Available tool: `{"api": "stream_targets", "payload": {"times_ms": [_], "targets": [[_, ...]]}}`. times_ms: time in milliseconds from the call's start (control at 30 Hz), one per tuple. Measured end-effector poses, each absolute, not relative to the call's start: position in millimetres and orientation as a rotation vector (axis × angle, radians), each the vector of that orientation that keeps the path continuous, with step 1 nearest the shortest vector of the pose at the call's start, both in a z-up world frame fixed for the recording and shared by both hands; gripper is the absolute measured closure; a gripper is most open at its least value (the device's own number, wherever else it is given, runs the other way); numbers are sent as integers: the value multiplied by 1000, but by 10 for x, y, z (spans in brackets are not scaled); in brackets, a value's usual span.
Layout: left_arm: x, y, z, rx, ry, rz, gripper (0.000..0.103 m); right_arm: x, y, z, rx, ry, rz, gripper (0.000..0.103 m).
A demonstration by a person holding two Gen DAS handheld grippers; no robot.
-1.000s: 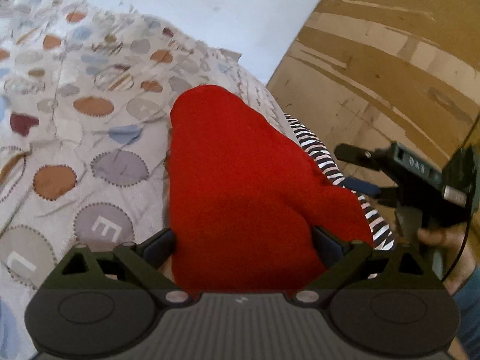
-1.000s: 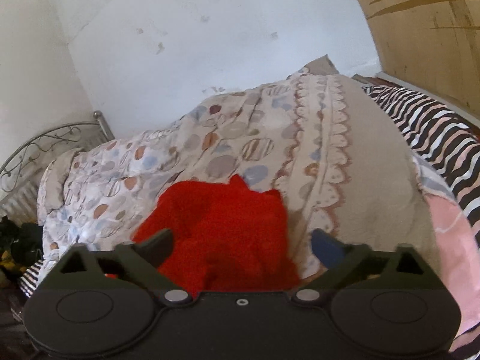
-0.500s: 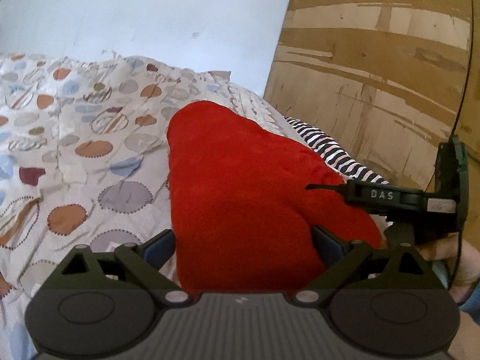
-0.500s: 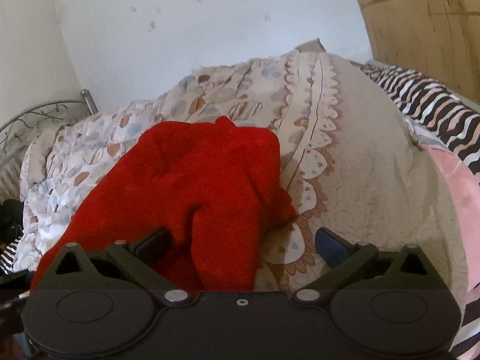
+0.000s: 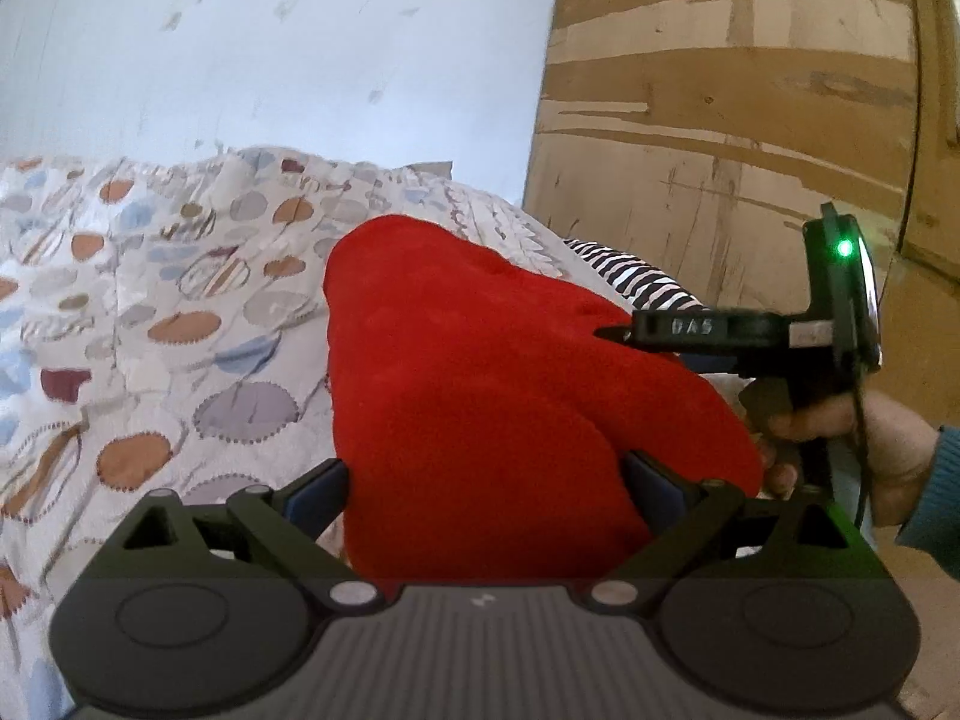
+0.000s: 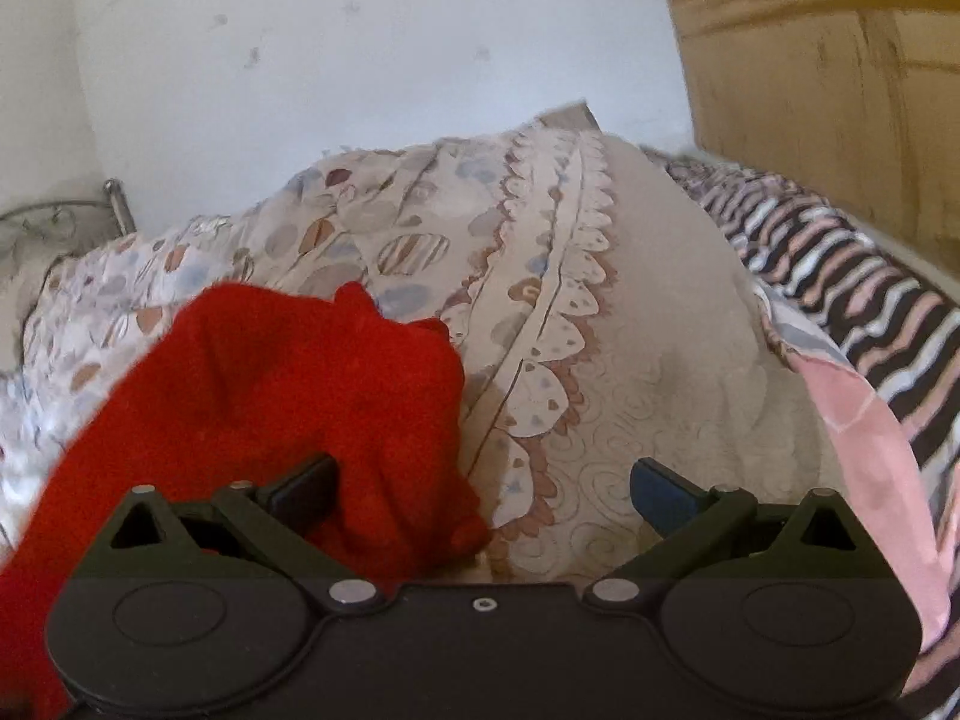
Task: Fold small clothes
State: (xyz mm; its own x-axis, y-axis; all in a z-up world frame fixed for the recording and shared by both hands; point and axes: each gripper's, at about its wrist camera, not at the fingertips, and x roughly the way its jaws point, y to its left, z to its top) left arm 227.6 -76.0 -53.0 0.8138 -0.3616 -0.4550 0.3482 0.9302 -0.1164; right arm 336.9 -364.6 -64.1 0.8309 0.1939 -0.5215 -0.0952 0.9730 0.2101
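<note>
A red fleecy garment [image 5: 480,372] lies in a heap on the patterned quilt [image 5: 180,300]. My left gripper [image 5: 486,480] is open, its two fingers wide apart with the red cloth filling the space between them. In the right wrist view the same garment [image 6: 288,396] sits at the lower left. My right gripper [image 6: 483,486] is open too: the cloth bunches against its left finger [image 6: 306,489], and the right finger [image 6: 660,492] hangs over bare quilt. Seen edge-on from the left wrist, the right gripper [image 5: 612,333] reaches over the garment's right side, held by a hand [image 5: 840,432].
A zebra-striped cover [image 6: 852,276] and pink cloth [image 6: 864,420] lie along the bed's right side. A wooden panel [image 5: 720,120] stands at the right, and a white wall [image 5: 270,42] rises behind the bed. A metal bed frame [image 6: 60,222] shows at the far left.
The right gripper has moved left over the garment's right side. The garment's bunched edge now lies by the right gripper's left finger. Both views have tilted upward.
</note>
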Motion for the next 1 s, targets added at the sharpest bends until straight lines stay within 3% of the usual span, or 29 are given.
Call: {"api": "stream_targets", "payload": {"times_ms": [133, 300, 467, 667, 1000], "targets": [[2249, -821, -534, 2, 478, -375, 5, 3358, -3761, -719, 227, 574, 160, 1], [2284, -773, -510, -21, 504, -391, 5, 3404, -3756, -404, 261, 561, 204, 1], [2316, -720, -518, -54, 523, -393, 5, 3672, -3341, -114, 112, 568, 400, 1], [2332, -706, -527, -68, 526, -391, 5, 3855, -2838, -301, -127, 630, 454, 1], [2427, -433, -357, -249, 538, -430, 4, 3681, -3114, -306, -52, 540, 383, 1]]}}
